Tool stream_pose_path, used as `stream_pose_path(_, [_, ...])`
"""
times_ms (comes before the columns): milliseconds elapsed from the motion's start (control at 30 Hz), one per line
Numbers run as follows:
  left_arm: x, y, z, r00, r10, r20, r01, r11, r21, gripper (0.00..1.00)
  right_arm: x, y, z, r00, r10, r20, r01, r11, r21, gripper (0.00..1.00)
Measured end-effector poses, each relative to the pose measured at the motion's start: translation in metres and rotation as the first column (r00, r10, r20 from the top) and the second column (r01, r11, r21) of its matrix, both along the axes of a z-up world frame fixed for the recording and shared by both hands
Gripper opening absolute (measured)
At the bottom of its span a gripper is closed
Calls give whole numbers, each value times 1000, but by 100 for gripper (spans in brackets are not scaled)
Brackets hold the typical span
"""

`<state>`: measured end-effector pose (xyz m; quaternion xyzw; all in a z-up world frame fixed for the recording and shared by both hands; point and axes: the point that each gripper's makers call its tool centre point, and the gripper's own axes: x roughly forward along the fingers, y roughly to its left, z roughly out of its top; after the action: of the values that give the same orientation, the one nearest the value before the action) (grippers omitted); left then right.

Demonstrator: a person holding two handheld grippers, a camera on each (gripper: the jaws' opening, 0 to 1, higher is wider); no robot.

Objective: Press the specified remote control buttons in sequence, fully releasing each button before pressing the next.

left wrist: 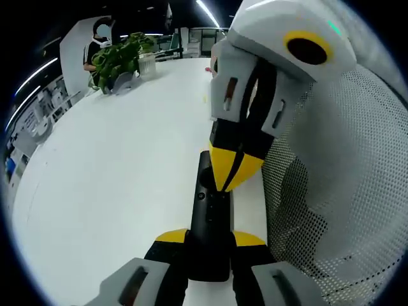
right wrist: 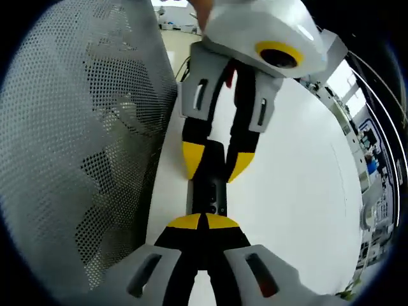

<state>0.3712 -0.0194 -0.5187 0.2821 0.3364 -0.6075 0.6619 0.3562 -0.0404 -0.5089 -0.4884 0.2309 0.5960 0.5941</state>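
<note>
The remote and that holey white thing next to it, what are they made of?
The remote looks like hard black plastic, smooth with a dull shine along its body; the left gripper holds it between its yellow tips. The holey white thing seems to be stretched mesh, maybe woven fabric or plastic: it has rows of tiny holes and you can see shadows through it. It is probably a chair back.

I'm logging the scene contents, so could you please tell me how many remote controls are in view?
1. The black remote control lies on the white table, clamped by the left gripper, with the right gripper on its far part.
</note>
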Motion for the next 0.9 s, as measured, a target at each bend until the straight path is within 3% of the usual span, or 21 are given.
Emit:
stream_pose_path(67, [0, 0, 0, 1000, -1, 1, 1, 1000, 0, 24, 2, -1, -1, 993, 69, 92, -62, 996, -69, 0])
stream_pose_path(133, [0, 0, 0, 1000, -1, 1, 1, 1000, 1, 24, 0, 0, -2, 994, 70, 89, -63, 995, -80, 0])
stream_pose_path(267, [0, 0, 0, 1000, -4, 2, 4, 1000, 4, 24, 1, 0, -2, 980, 154, 125, -137, 981, -137, 0])
stream_pose_path(367, [0, 0, -1, 1000, -7, 6, 7, 1000, 6, 24, -1, 2, -3, 948, 266, 174, -225, 948, -225, 0])
stream_pose_path(533, [1, 1, -2, 1000, -9, 8, 9, 1000, 4, 24, -2, 2, -5, 904, 376, 203, -307, 902, -303, 0])
stream_pose_path(667, [1, 0, -1, 1000, 12, -11, -12, 1000, -3, 24, -2, 2, -7, 850, 470, 237, -355, 845, -399, 0])
stream_pose_path(700, [1, 1, -1, 1000, 7, -7, -7, 1000, -4, 24, -3, 3, -8, 861, 452, 234, -345, 856, -386, 0])
stream_pose_path(767, [1, 1, -1, 1000, 6, -6, -6, 1000, -5, 24, -2, 2, -6, 911, 356, 207, -279, 903, -326, 0])
stream_pose_path(833, [1, 1, -1, 1000, 5, -5, -5, 1000, -6, 24, 0, 3, -5, 964, 228, 138, -191, 952, -241, 0])
stream_pose_path(867, [1, 1, -1, 1000, 5, -5, -5, 1000, -7, 24, 1, 3, -4, 986, 148, 76, -132, 973, -187, 0])
stream_pose_path(900, [1, 1, -1, 1000, 5, -5, -5, 1000, -7, 24, 1, 3, -3, 995, 98, 31, -92, 984, -154, 0])
